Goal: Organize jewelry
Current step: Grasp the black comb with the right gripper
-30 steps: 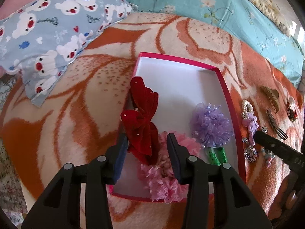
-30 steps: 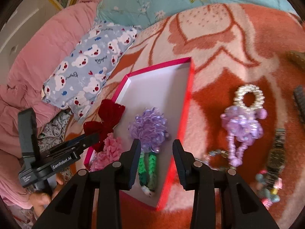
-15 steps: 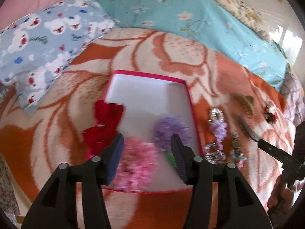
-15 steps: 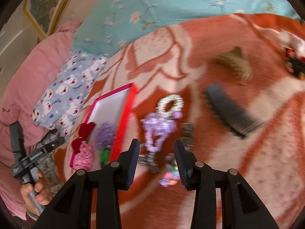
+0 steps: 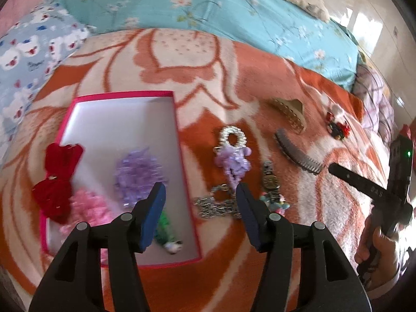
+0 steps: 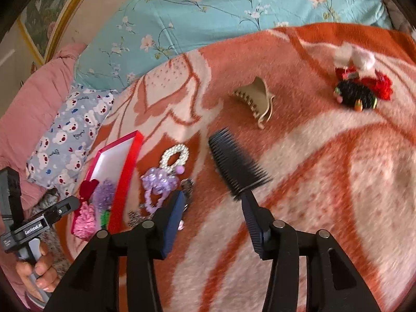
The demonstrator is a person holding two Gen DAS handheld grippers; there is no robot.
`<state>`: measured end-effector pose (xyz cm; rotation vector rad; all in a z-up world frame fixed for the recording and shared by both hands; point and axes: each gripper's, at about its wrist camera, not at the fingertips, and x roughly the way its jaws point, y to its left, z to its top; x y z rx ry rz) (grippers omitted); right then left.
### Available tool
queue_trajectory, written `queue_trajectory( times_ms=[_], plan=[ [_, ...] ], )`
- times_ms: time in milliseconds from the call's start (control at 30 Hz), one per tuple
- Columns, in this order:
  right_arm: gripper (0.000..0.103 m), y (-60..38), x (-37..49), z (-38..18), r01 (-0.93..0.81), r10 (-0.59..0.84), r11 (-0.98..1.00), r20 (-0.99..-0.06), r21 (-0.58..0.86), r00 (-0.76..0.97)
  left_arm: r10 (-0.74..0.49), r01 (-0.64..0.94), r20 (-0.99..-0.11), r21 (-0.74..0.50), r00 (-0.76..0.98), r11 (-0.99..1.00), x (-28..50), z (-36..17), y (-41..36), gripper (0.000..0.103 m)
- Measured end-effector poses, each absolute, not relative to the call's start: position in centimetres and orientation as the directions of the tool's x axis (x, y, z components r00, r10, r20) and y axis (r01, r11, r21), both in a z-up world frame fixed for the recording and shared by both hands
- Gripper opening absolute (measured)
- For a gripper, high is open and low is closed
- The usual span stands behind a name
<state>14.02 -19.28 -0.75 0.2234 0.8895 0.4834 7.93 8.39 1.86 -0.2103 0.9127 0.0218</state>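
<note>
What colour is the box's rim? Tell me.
Hot pink box rim, white inside; clearest in the left wrist view.

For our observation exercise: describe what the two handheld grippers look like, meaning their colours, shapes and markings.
Both the left gripper and right gripper have matte black forked arms with round silver rivets and flat dark blue ribbed pads. A black pistol-style handle shows white lettering; the other a green light.

I see an orange and cream blanket (image 5: 234, 59) with a big flower pattern. The box (image 5: 122, 95) has a pink rim and white inside; in it lie a red bow (image 5: 58, 176), a pink scrunchie (image 5: 88, 208) and a purple one (image 5: 140, 171). The comb (image 6: 234, 166) is black, the claw clip (image 6: 257, 98) beige. Far off, the sheet (image 6: 208, 7) is turquoise with blossoms; the pillow (image 6: 70, 132) at left is blue with white bears.
</note>
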Motion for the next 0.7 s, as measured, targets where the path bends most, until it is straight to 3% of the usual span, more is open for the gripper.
queue_trajectory(
  times_ms=[333,700],
  plan=[
    [0.064,-17.6,17.2,-1.9,-0.405,0.432,0.882,-0.757,0.241,0.491,-0.128,-0.061,-0.830,-0.191,0.543,0.980,11.9,-0.8,5.8,0.055],
    [0.065,-15.4,20.7,-4.7,-0.486,0.381,0.860,-0.831,0.157,0.405,-0.109,-0.021,-0.894,-0.131,0.435,0.991,16.3,-5.4,3.2,0.055]
  ],
)
